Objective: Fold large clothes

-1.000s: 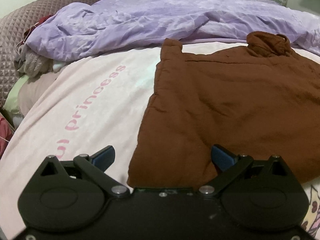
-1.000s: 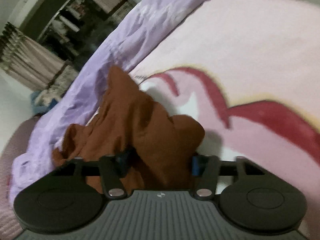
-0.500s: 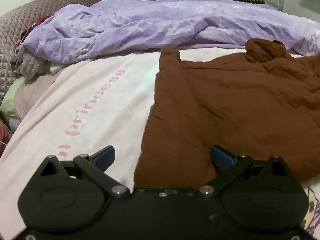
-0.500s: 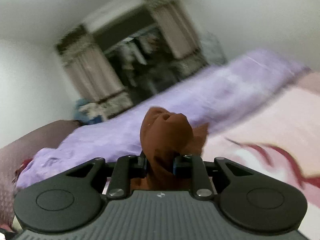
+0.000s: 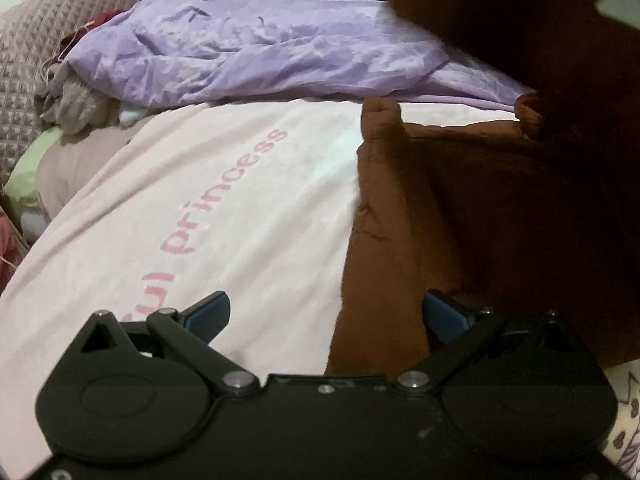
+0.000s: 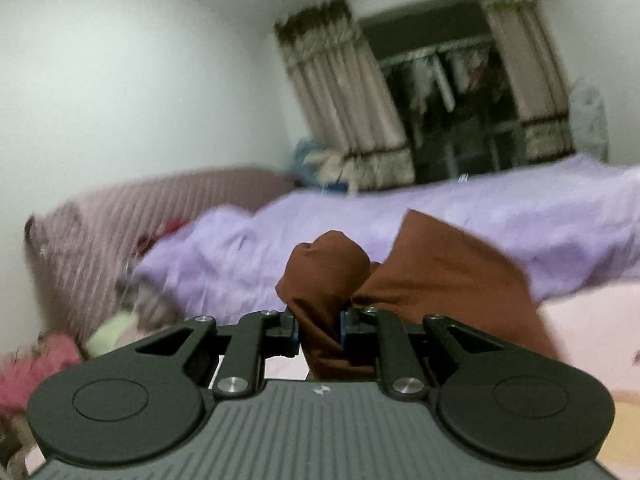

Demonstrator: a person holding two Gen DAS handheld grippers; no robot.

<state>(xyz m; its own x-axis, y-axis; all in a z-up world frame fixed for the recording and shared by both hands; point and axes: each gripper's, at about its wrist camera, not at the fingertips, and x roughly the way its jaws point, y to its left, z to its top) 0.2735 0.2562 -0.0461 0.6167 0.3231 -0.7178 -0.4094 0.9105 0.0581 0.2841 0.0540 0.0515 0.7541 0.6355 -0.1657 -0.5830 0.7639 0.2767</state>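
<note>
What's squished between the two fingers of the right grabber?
A bunched fold of the brown garment, pinched in the right gripper, seen in the right wrist view.

Ahead of me a pink sheet covers the bed, printed with "princess" in darker pink. A crumpled lilac duvet lies along its far edge. A quilted mauve headboard stands to the left, and beige curtains hang beyond against a white wall.
</note>
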